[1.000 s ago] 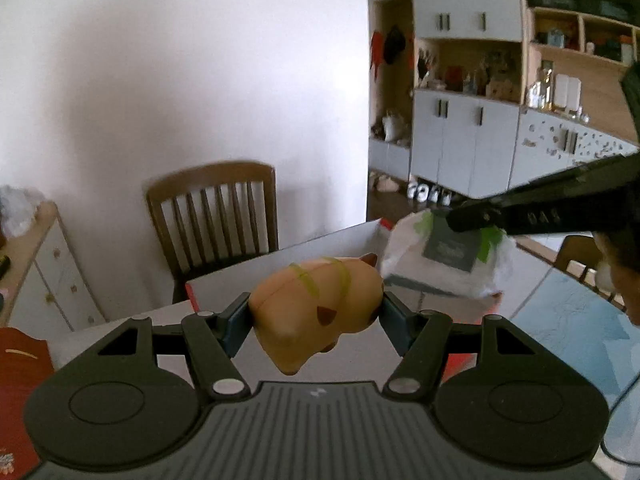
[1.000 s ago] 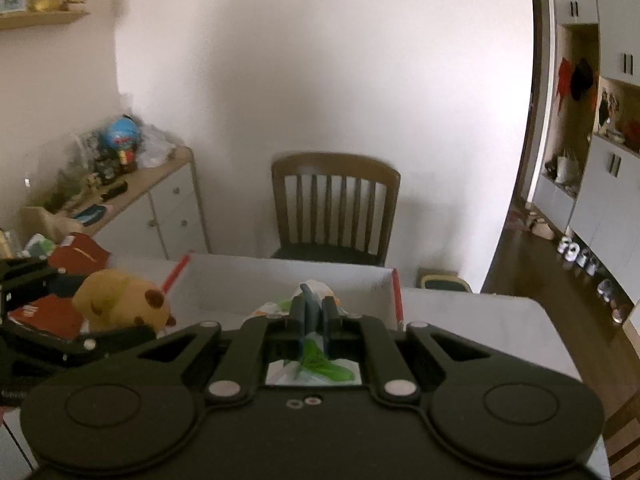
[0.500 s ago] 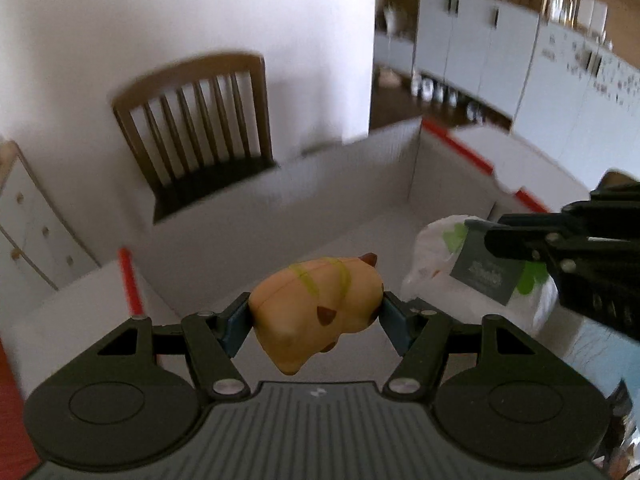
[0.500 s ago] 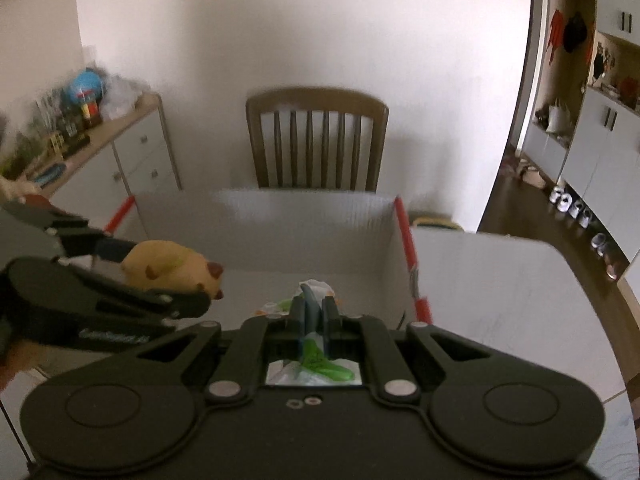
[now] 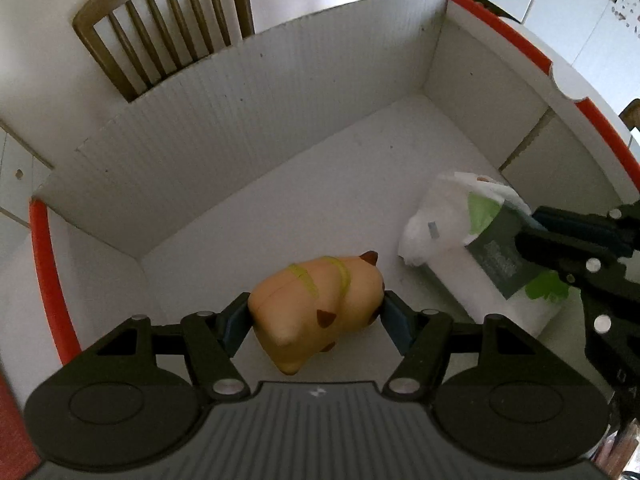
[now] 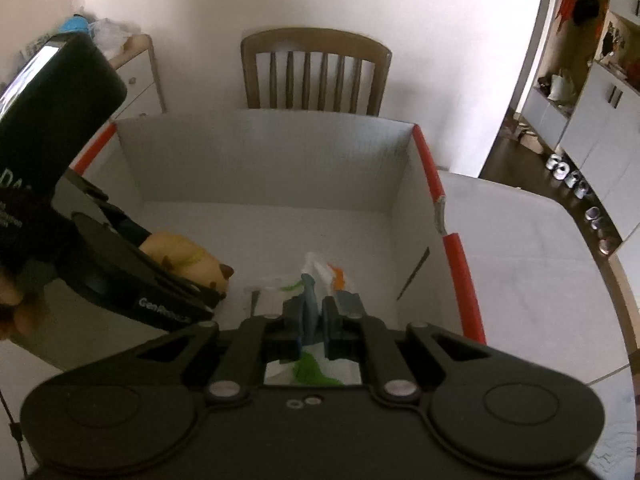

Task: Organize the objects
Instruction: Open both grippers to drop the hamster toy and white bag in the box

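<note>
A pale-walled room with a wooden chair (image 5: 160, 28) behind a white table (image 6: 516, 264); on the table stands a big white box (image 5: 248, 120) with red-edged flaps, its floor bare but for what the grippers bring in. Both hands are over the box, so the step in hand looks like lowering two things into it. The left gripper (image 5: 316, 316) has its jaws about halfway apart, with both pads pressed on the flanks of a tan toy animal (image 5: 316, 300) that hangs above the box floor, left of centre. The right gripper (image 6: 314, 320) is pinched nearly closed on a white and green packet (image 5: 472, 232) at the right side, low in the box; whether it touches the floor I cannot tell. Next, judging by this: set each thing down apart from the other, then open the jaws and lift clear
</note>
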`<act>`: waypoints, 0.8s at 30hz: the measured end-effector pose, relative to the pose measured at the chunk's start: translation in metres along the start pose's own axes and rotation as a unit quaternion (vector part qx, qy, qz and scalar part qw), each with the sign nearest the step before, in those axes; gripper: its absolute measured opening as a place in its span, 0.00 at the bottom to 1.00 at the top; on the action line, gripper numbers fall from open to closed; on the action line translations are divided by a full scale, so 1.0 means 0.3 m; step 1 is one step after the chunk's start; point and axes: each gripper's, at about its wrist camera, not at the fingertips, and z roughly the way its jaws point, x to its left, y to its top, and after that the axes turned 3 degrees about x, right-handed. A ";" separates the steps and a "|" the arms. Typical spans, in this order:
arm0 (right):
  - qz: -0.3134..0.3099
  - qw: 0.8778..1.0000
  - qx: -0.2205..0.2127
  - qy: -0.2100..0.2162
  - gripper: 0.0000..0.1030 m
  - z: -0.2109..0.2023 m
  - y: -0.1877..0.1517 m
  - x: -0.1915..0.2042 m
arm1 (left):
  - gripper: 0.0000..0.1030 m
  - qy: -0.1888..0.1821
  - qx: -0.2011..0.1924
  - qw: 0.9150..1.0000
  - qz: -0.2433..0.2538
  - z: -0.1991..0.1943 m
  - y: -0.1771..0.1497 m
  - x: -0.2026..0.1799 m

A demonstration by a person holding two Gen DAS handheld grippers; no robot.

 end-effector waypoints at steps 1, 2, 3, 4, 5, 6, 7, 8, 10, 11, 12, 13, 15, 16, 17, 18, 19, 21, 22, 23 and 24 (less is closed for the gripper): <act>0.003 1.000 0.002 0.001 0.08 0.002 0.001 -0.001 | 0.68 -0.002 0.005 1.000 -0.001 0.003 0.002 0.002; 0.007 1.000 0.006 0.001 0.08 0.006 0.004 -0.001 | 0.69 -0.005 0.012 1.000 -0.002 0.009 0.002 0.006; 0.009 1.000 0.009 0.000 0.08 0.010 0.007 -0.001 | 0.69 -0.005 0.019 1.000 -0.004 0.014 0.001 0.008; 0.010 1.000 0.013 0.002 0.08 0.014 0.009 -0.001 | 0.69 -0.007 0.026 1.000 -0.007 0.020 0.000 0.010; 0.008 1.000 0.015 0.003 0.08 0.014 0.009 0.000 | 0.69 -0.009 0.029 0.999 -0.010 0.021 -0.002 0.012; 0.007 1.000 0.015 0.002 0.09 0.013 0.008 0.002 | 0.69 -0.011 0.026 1.000 -0.011 0.019 0.001 0.017; 0.007 1.000 0.014 0.001 0.09 0.011 0.002 0.003 | 0.72 -0.010 0.021 1.000 -0.011 0.012 0.000 0.020; 0.008 1.000 0.014 0.001 0.09 0.010 -0.004 0.001 | 0.75 -0.007 0.014 1.000 -0.012 0.003 -0.001 0.021; 0.010 1.000 0.012 0.002 0.11 0.007 -0.002 -0.005 | 0.80 -0.002 0.003 1.000 -0.011 -0.014 -0.004 0.023; 0.011 1.000 0.012 0.001 0.14 0.002 -0.002 -0.005 | 0.80 0.001 -0.003 1.000 -0.010 -0.023 -0.011 0.022; 0.011 1.000 0.010 -0.002 0.17 -0.004 -0.002 -0.005 | 0.80 0.003 -0.007 1.000 -0.010 -0.035 -0.009 0.021; 0.011 1.000 0.009 -0.002 0.18 -0.011 0.002 -0.010 | 0.80 0.001 -0.013 1.000 -0.010 -0.049 -0.014 0.020; 0.010 1.000 0.003 0.001 0.21 -0.026 0.008 -0.017 | 0.80 0.001 -0.029 1.000 -0.011 -0.074 -0.014 0.031; 0.012 1.000 0.001 0.002 0.23 -0.033 0.011 -0.020 | 0.80 0.001 -0.035 0.999 -0.012 -0.089 -0.019 0.032; 0.014 1.000 0.000 0.003 0.30 -0.038 0.011 -0.023 | 0.80 0.000 -0.044 0.999 -0.015 -0.109 -0.027 0.032; 0.016 1.000 -0.004 0.004 0.36 -0.046 0.010 -0.024 | 0.80 0.000 -0.053 0.998 -0.018 -0.128 -0.040 0.031; 0.018 1.000 -0.008 0.006 0.40 -0.056 0.010 -0.031 | 0.80 0.002 -0.065 0.998 -0.019 -0.149 -0.065 0.026; 0.021 1.000 -0.019 0.010 0.55 -0.082 0.004 -0.037 | 0.80 0.000 -0.088 0.996 -0.019 -0.192 -0.084 0.028; 0.021 0.999 -0.026 0.012 0.56 -0.101 0.001 -0.036 | 0.80 -0.001 -0.099 0.995 -0.019 -0.225 -0.084 0.011; 0.020 0.999 -0.029 0.014 0.56 -0.119 -0.006 -0.036 | 0.80 -0.002 -0.109 0.994 -0.022 -0.239 -0.089 -0.003; 0.018 0.999 -0.030 0.015 0.56 -0.134 -0.010 -0.034 | 0.80 -0.003 -0.121 0.992 -0.022 -0.263 -0.108 -0.009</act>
